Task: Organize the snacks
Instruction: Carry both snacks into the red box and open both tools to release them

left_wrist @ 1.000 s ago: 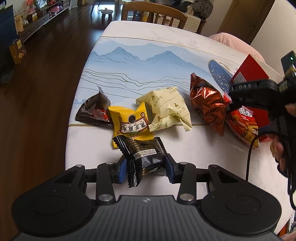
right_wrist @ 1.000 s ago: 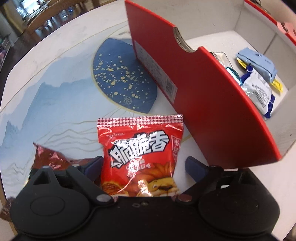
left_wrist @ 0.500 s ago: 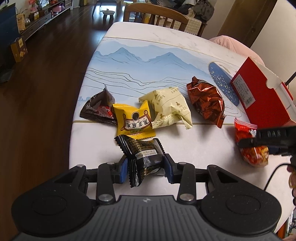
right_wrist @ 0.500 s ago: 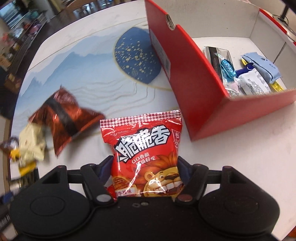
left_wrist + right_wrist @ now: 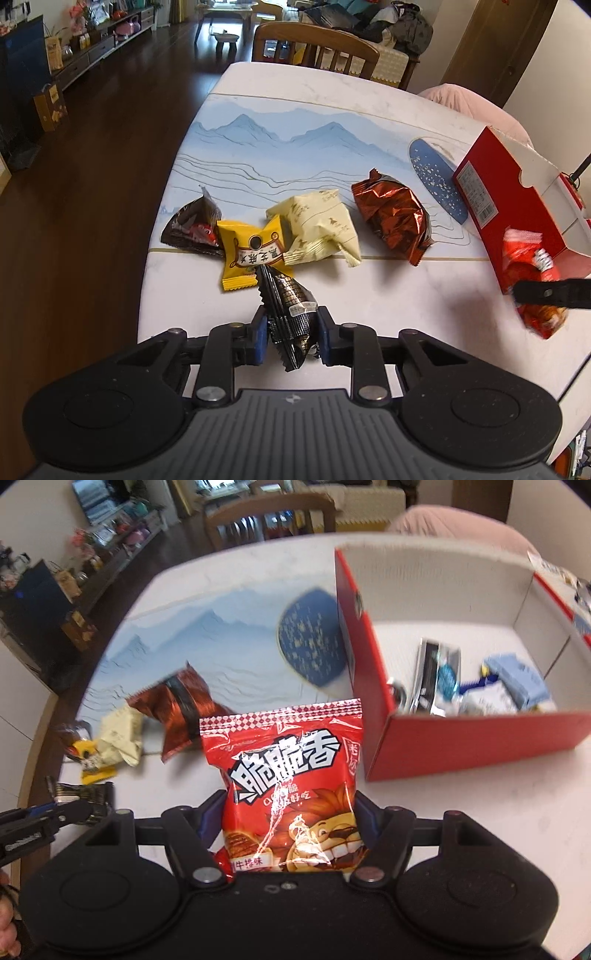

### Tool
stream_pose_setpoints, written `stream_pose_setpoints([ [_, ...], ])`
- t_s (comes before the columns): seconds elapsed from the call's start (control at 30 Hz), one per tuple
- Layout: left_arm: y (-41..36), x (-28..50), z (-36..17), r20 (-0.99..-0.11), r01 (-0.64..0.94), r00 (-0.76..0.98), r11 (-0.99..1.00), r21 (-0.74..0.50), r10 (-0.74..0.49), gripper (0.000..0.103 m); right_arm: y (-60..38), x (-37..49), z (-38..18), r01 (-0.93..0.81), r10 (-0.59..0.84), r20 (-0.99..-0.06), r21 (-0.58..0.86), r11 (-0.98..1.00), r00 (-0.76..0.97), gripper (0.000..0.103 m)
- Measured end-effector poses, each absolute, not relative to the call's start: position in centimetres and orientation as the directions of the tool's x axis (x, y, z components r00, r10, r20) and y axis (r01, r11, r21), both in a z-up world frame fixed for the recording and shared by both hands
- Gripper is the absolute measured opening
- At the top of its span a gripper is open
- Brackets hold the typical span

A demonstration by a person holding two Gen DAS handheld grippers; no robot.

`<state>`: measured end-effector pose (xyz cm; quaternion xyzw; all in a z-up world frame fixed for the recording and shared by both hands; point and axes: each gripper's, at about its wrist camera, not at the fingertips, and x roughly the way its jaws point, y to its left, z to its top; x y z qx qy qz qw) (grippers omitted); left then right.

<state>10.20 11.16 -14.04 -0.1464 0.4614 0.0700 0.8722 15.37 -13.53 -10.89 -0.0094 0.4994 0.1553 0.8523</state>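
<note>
My left gripper [image 5: 291, 332] is closing its jaws on a black snack packet [image 5: 288, 306], which the blue pads squeeze narrow and hold just above the table's near edge. In the right wrist view my right gripper [image 5: 288, 812] is shut on a red snack bag [image 5: 288, 760] and holds it upright above the table, left of the open red box [image 5: 461, 738]. The left wrist view shows that red bag [image 5: 524, 258] hanging in front of the box [image 5: 491, 199]. Several small packets [image 5: 480, 686] lie inside the box.
On the white table [image 5: 295, 96] lie a yellow packet [image 5: 251, 254], a cream packet [image 5: 317, 229], a brown-red foil bag [image 5: 391, 218] and a dark packet [image 5: 192, 229]. A wooden chair [image 5: 314, 44] stands at the far end. The table's left edge drops to dark floor.
The right gripper shut on the red bag, lifted it off the table and turned towards the box opening. The left gripper squeezed the black packet narrower and raised it slightly.
</note>
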Motion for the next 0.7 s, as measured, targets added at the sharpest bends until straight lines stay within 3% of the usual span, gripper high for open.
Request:
stream_pose_setpoints([
  [0.4, 5.3, 10.8, -7.6, -0.772, -0.224, 0.635, 0.951, -0.215, -0.025, 0.025, -19.1, 16.4, -4.9, -0.391, 0.377, -0.779, 0.185, 0.902, 0.501, 0.069],
  [0.7, -2.6, 15.9, -3.5, -0.734, -0.119, 0.677, 0.978, -0.173, -0.048, 0.025, -25.4, 20.4, -3.7, -0.372, 0.355, -0.755, 0.159, 0.915, 0.551, 0.069],
])
